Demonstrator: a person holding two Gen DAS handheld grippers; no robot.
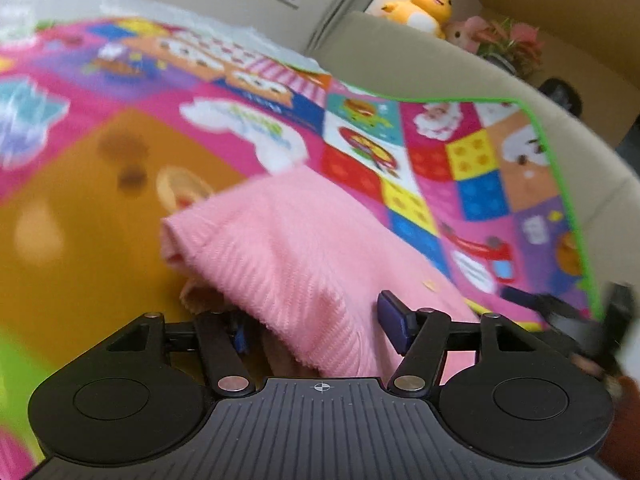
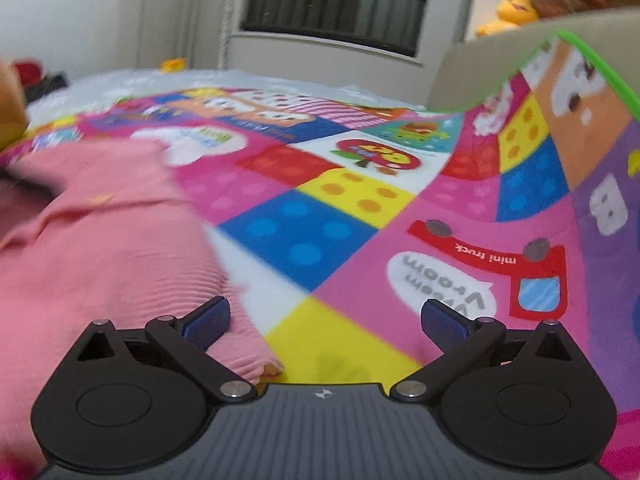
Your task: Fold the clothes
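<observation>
Fingers (image 1: 394, 322) of the left gripper (image 1: 316, 324) stand wide apart, with a fold of the soft pink ribbed knit garment (image 1: 280, 248) lying between them. One blue pad shows on the right; the other is mostly hidden behind the cloth. They are spread open and are not pinching the cloth.

On the right gripper (image 2: 326, 318), the fingers (image 2: 206, 318) are also spread wide. The left blue pad sits right at the edge of the pink garment (image 2: 100, 248), maybe touching it. The right pad is over the mat, apart from the cloth.

The pink garment lies bunched on a bright play mat with coloured squares and cartoon pictures (image 1: 472, 160). In the right view it fills the left side, and its hem ends near the gripper.

The mat's green edge (image 2: 600, 64) curls up against a beige padded wall (image 1: 400, 52). A yellow plush duck (image 1: 428, 6) sits behind that wall. Both views are a bit blurry.
</observation>
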